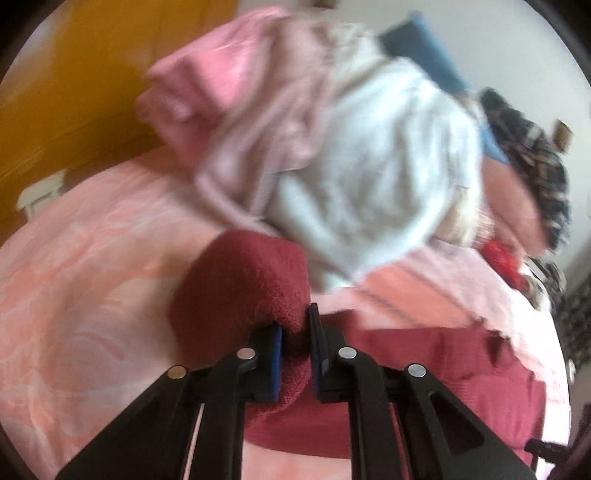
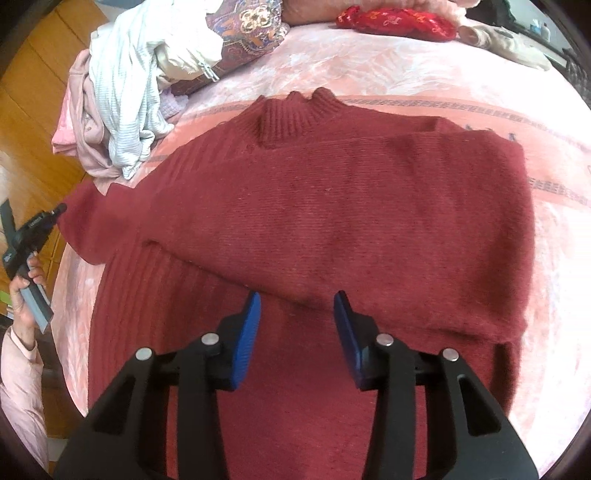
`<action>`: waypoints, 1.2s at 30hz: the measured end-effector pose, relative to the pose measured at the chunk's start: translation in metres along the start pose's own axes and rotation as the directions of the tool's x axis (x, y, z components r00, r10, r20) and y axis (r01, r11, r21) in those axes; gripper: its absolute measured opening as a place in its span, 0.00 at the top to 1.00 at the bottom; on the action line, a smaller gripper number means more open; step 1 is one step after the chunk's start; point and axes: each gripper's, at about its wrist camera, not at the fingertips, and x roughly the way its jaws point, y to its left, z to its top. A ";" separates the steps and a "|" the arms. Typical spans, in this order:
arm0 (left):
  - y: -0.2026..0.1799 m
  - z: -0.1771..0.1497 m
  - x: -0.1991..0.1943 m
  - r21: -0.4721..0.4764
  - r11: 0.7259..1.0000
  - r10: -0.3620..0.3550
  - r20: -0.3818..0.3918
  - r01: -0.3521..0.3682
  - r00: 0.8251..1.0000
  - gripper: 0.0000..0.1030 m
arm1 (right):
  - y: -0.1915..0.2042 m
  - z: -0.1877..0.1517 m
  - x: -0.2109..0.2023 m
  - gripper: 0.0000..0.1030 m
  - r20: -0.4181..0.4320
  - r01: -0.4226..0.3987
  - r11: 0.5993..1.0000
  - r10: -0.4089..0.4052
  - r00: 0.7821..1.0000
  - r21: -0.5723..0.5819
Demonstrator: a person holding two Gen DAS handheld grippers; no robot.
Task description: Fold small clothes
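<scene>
A dark red knit sweater (image 2: pixel 332 206) lies flat on the pink bedspread, collar away from me, its right sleeve folded across the chest. My right gripper (image 2: pixel 297 306) is open and empty, hovering just above the sweater's lower body. My left gripper (image 1: pixel 297 328) is shut on the sweater's left sleeve cuff (image 1: pixel 243 280) and holds it lifted off the bed. In the right wrist view the left gripper (image 2: pixel 55 214) shows at the far left, at the end of the stretched-out sleeve.
A pile of white and pink clothes (image 2: pixel 122 92) lies at the bed's back left, also in the left wrist view (image 1: pixel 332 147). A patterned cushion (image 2: pixel 243 33) and red fabric (image 2: pixel 399 20) lie at the far edge. Wooden floor (image 2: pixel 33 122) is to the left.
</scene>
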 end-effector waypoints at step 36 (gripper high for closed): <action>-0.265 -0.155 0.016 0.332 0.877 -0.234 -0.334 0.346 0.913 0.44 | -0.077 -0.027 -0.011 0.60 -0.057 0.004 0.995 0.001 0.998 0.098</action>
